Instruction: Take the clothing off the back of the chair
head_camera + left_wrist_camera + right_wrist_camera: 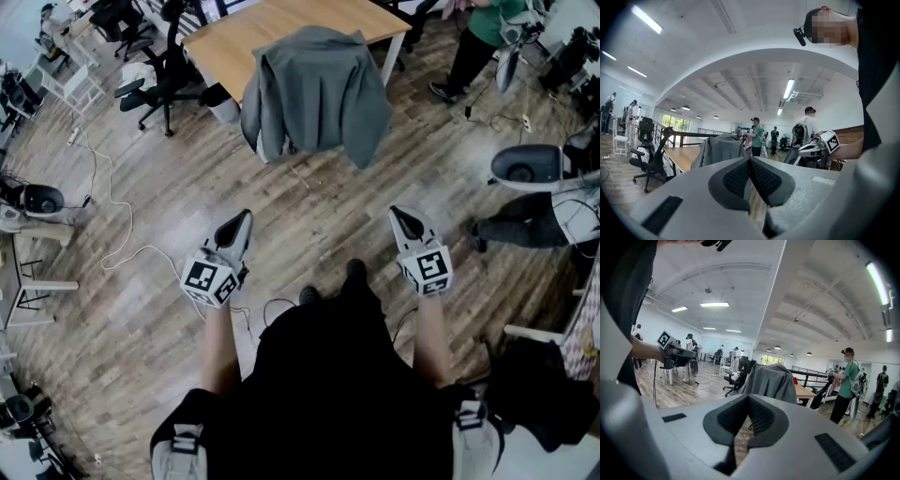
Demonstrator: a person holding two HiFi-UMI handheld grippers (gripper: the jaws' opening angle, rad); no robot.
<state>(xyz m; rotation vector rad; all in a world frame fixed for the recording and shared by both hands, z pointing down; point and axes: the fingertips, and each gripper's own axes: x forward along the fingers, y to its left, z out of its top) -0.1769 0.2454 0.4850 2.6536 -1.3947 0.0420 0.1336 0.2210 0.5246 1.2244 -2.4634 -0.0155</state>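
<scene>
1. Head view: my left gripper [244,221] and right gripper [397,216] hang over the wood floor [309,202]. Both are well apart from the grey jacket [319,94], which drapes over the chair it hides, beside the table [253,37].
2. Left gripper view: my fingers [737,178] are pressed together, empty, with the jacket [719,147] ahead.
3. Right gripper view: my fingers [733,417] are pressed together on nothing, with the jacket [771,380] ahead.
</scene>
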